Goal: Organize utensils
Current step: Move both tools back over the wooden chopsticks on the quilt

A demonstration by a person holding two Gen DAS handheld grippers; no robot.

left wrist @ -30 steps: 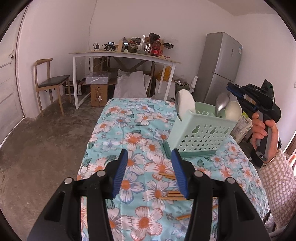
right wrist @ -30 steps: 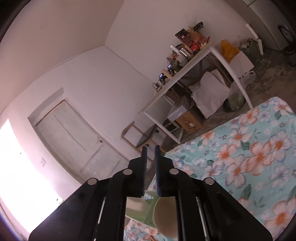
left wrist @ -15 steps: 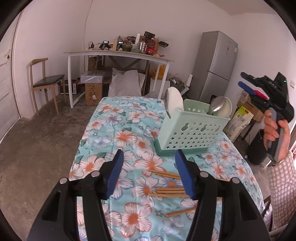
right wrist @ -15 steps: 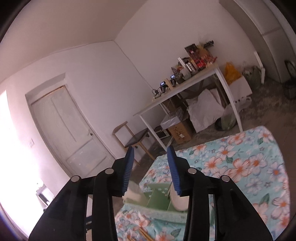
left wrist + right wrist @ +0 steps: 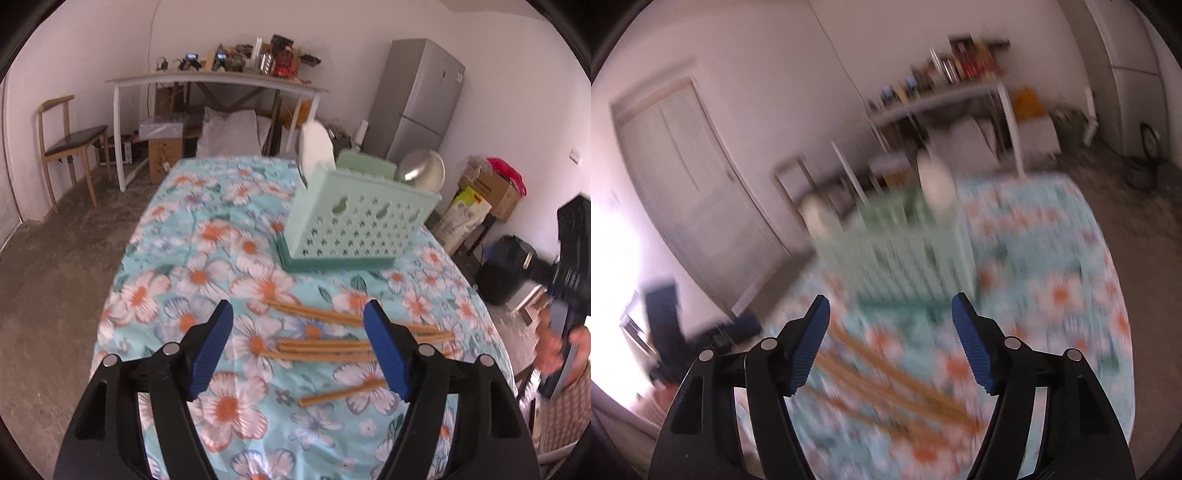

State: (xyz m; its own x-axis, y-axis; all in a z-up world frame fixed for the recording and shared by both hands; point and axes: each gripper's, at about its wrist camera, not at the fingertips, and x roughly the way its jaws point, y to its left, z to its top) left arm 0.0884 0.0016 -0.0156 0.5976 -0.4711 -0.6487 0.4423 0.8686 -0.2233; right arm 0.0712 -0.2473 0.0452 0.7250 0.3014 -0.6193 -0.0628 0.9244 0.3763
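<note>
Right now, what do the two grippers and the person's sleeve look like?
Both the left gripper and the right gripper have black angular frames with silver pivot screws and ribbed blue finger pads. The sleeve is checked in pinkish-white. No cables show.

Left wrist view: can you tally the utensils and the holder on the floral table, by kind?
Green utensil holder: 1
White spoons: 2, standing in it
Metal spoon: 1, standing in it
Wooden chopsticks: 4 that can be told apart, loose on the table; more may be hidden
Total: 8
</note>
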